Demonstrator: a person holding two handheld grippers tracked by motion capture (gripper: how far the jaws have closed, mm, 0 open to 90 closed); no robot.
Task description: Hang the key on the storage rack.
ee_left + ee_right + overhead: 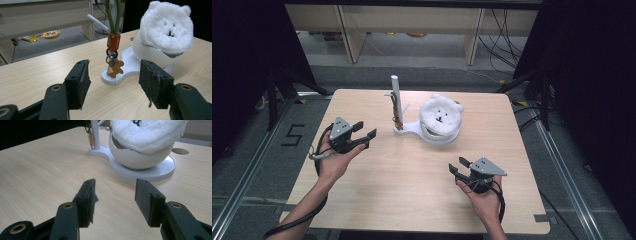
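1 plush bear, 1 white stand, 1 keychain, 2 grippers, left gripper & right gripper.

Left gripper and right gripper (hand-held) gape; jaws parted.

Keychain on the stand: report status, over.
Left gripper and right gripper open, empty. Keychain hanging on white stand, untouched. Plush bear in bowl beside it.

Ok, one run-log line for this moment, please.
left claw: open, aimed at keychain | right claw: open, over table | plush bear cover: on white bowl | nothing held
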